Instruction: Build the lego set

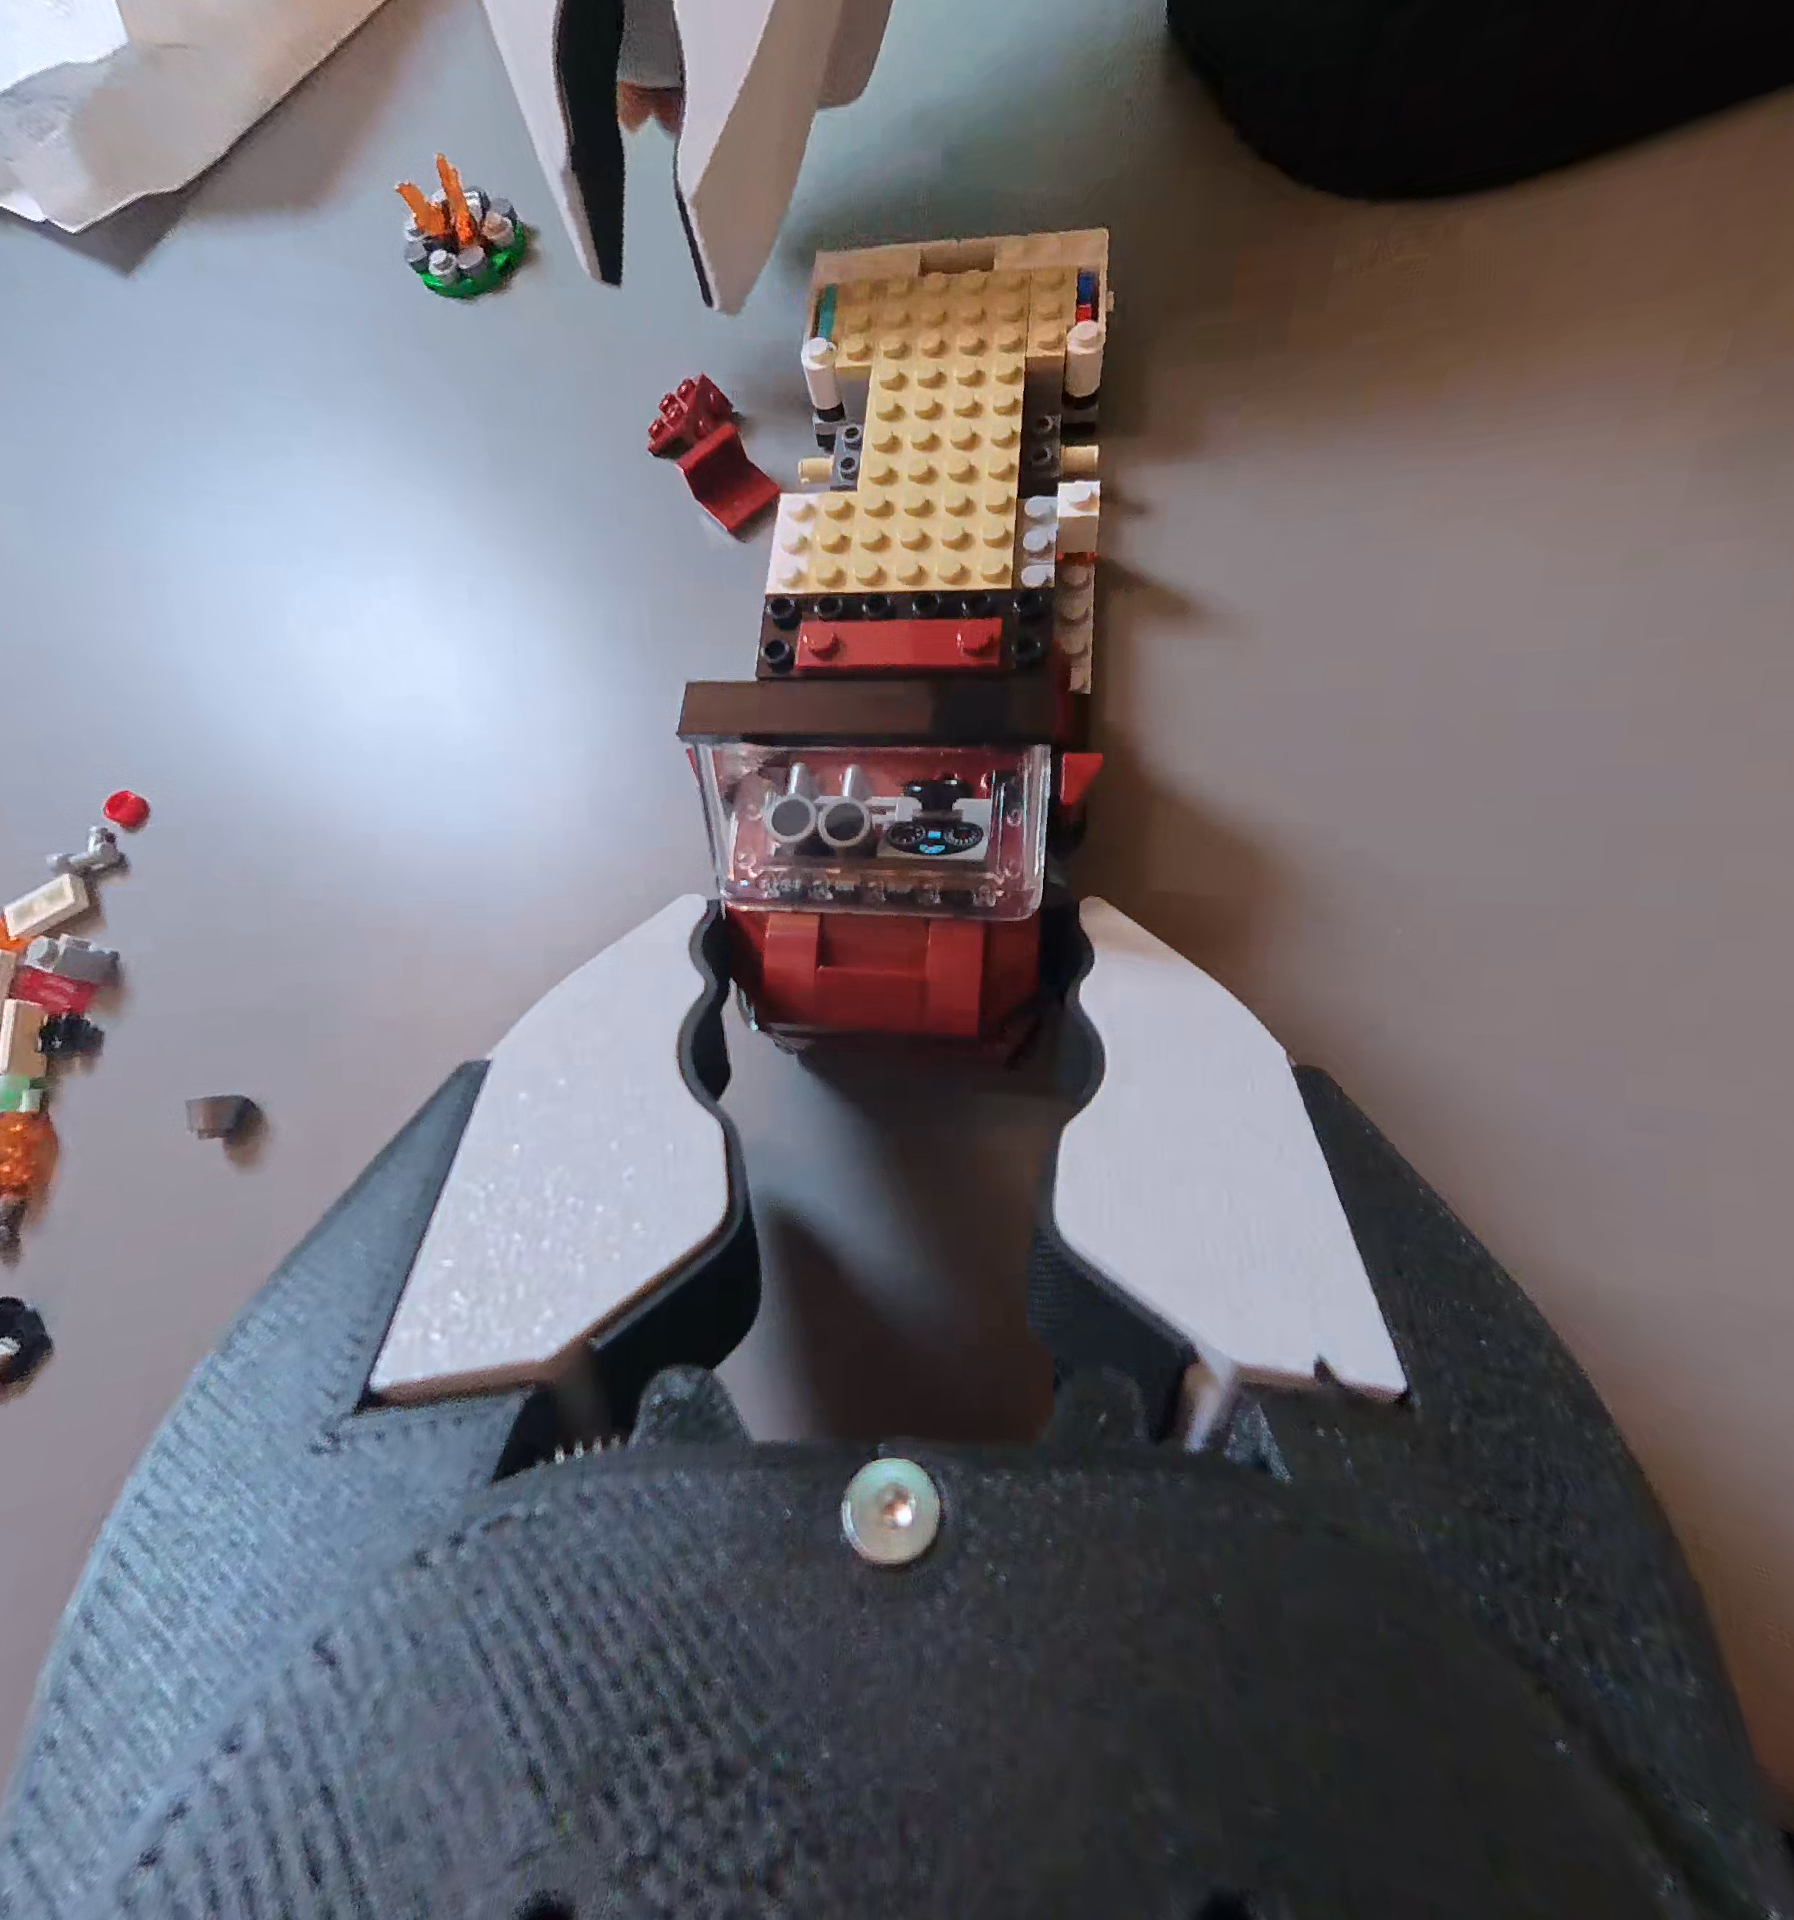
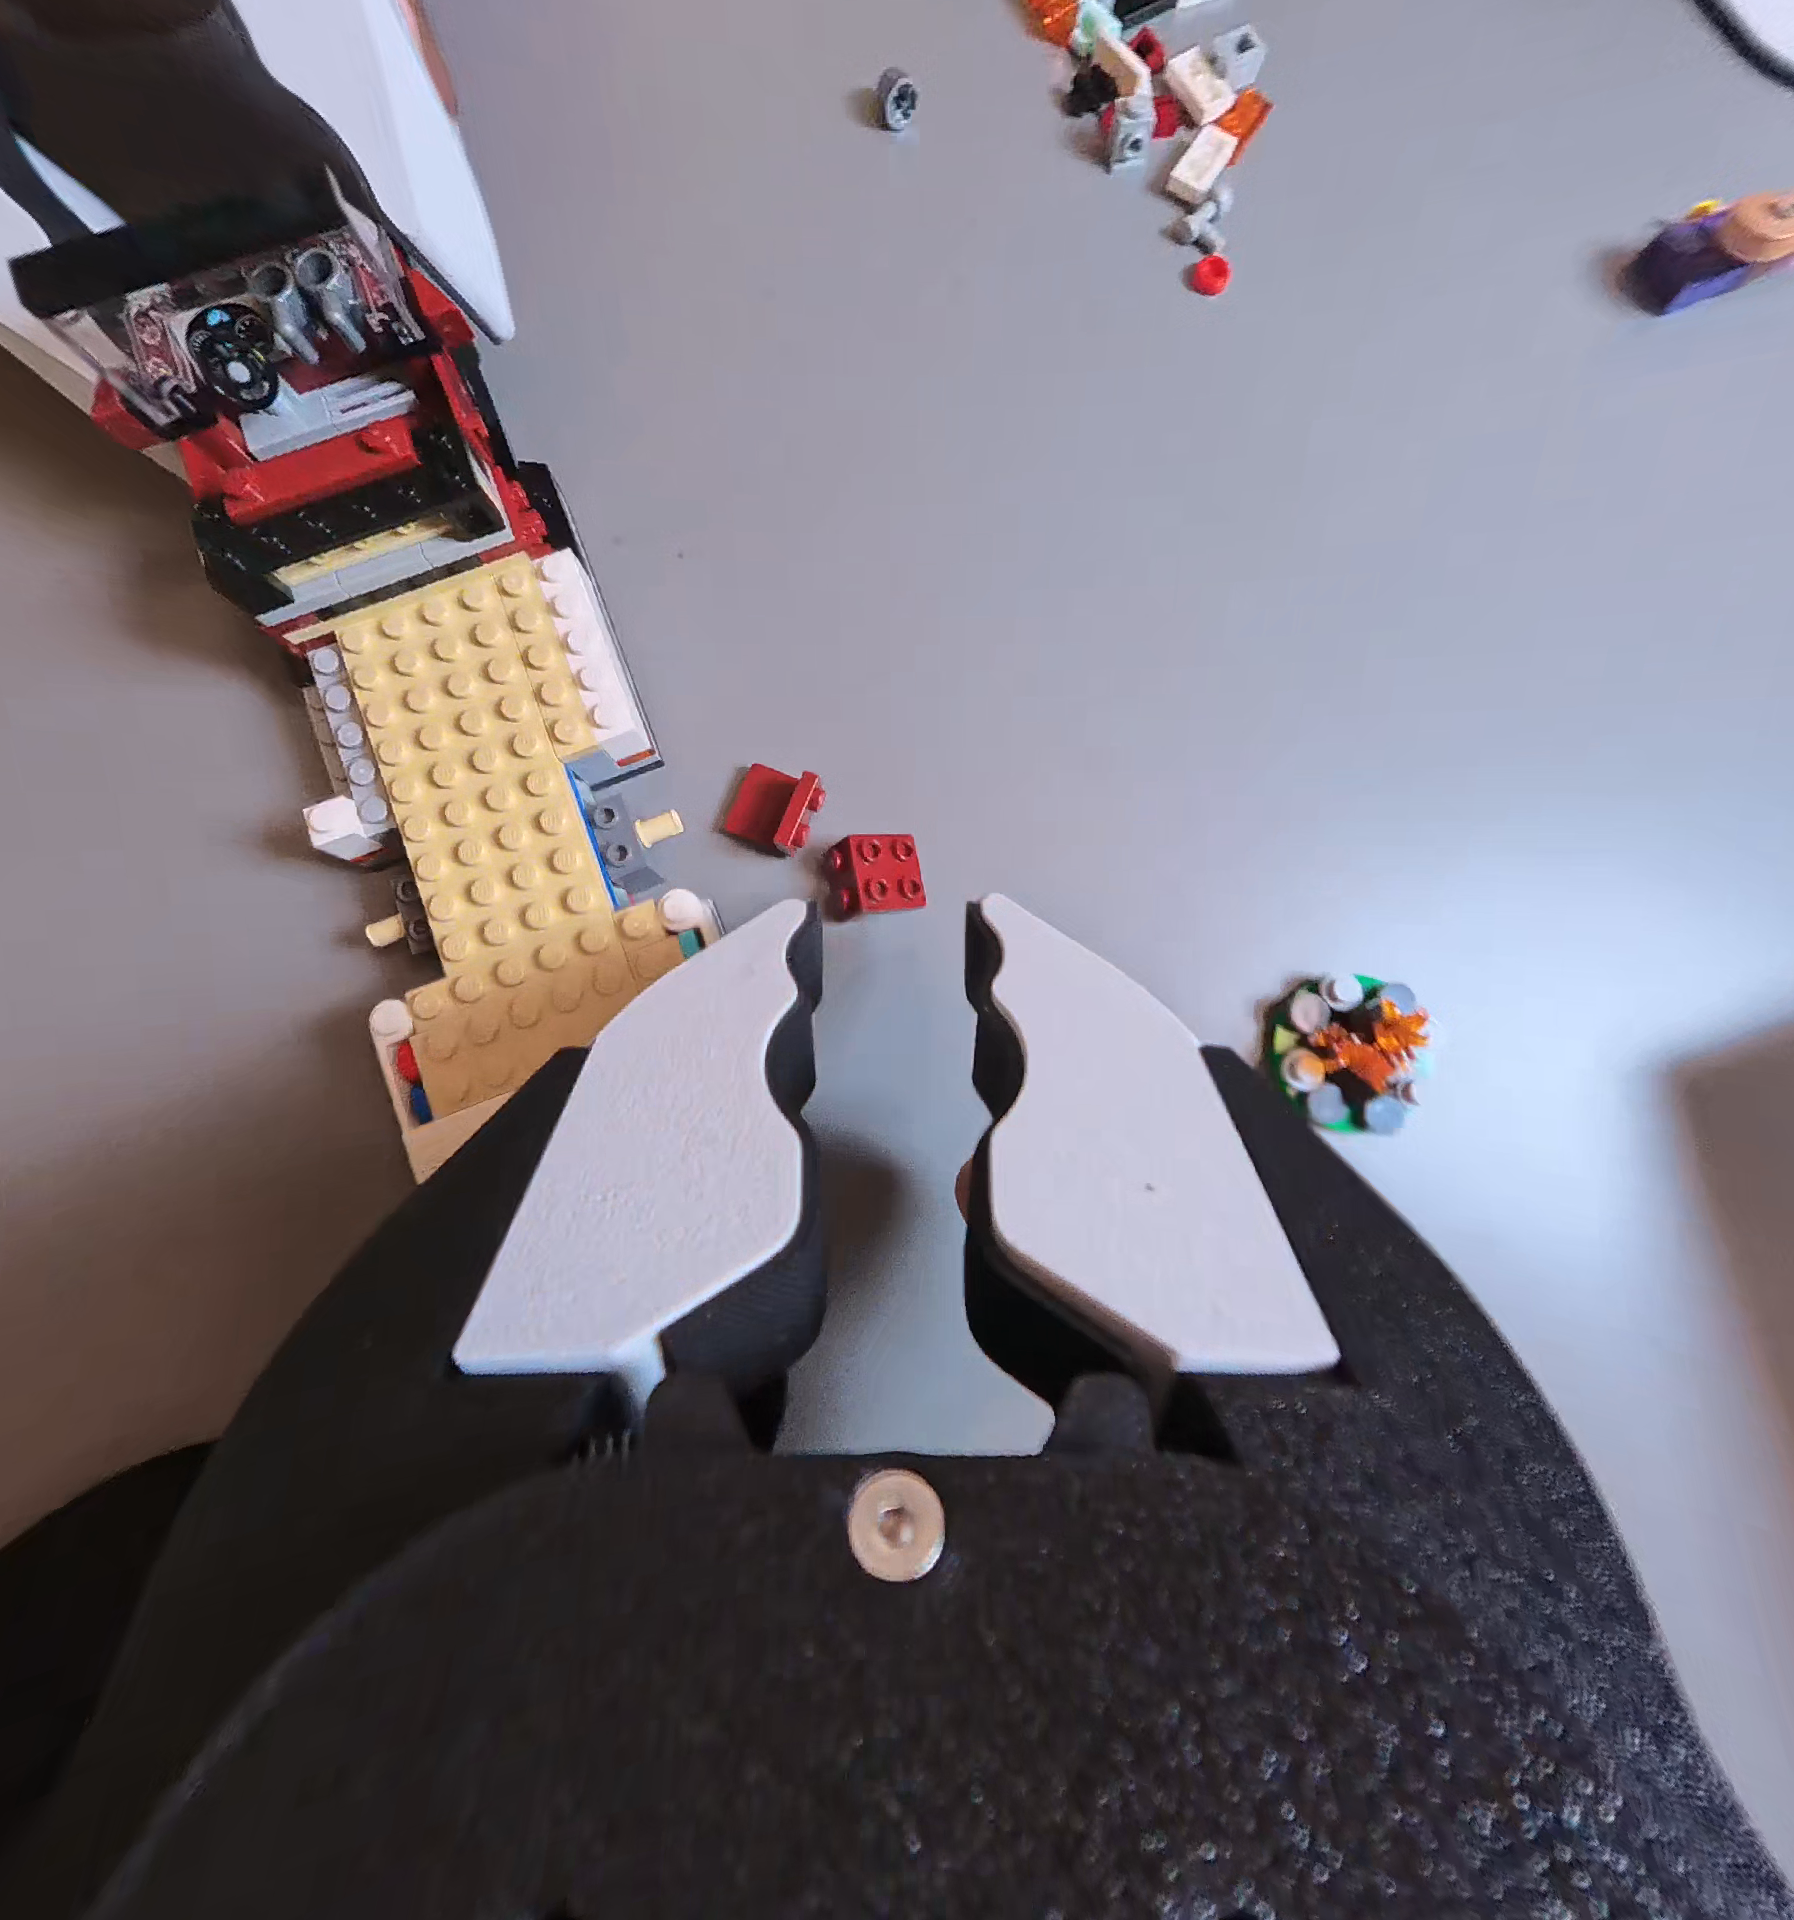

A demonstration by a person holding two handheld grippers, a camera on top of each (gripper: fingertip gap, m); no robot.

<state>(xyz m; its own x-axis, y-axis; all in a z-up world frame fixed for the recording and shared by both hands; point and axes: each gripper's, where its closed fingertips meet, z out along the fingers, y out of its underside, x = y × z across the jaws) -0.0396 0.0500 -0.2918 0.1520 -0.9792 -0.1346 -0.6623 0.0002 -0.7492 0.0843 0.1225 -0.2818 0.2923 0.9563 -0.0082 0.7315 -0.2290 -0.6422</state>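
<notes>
Between the left gripper's (image 1: 893, 935) spread fingers sits the dark red nose of a brick truck (image 1: 924, 499). Both pads lie against the nose's sides, so the truck is pinched at its front end, under the clear windshield (image 1: 872, 831). Beyond the fingertips the truck's tan studded deck runs away from them across the grey table (image 1: 353, 623). Left of the deck, well past the tips, lie a red stud brick (image 1: 687, 410) and a red curved piece (image 1: 732, 480) beside each other. Farther out to the left stands a small campfire build (image 1: 462, 234) on a green disc, and a heap of loose bricks (image 1: 15, 1029) lies far left of the fingers.

The right gripper's (image 2: 893, 935) fingers stand partly apart with only bare table between them, pinching nothing. Just beyond its left fingertip, not touching, sits the red stud brick (image 2: 877, 871), with the curved piece (image 2: 773, 808) a little farther out. The truck's rear end lies beside the left finger (image 2: 706, 1091) and partly under it. The campfire (image 2: 1350, 1049) sits to the right of the right finger.
</notes>
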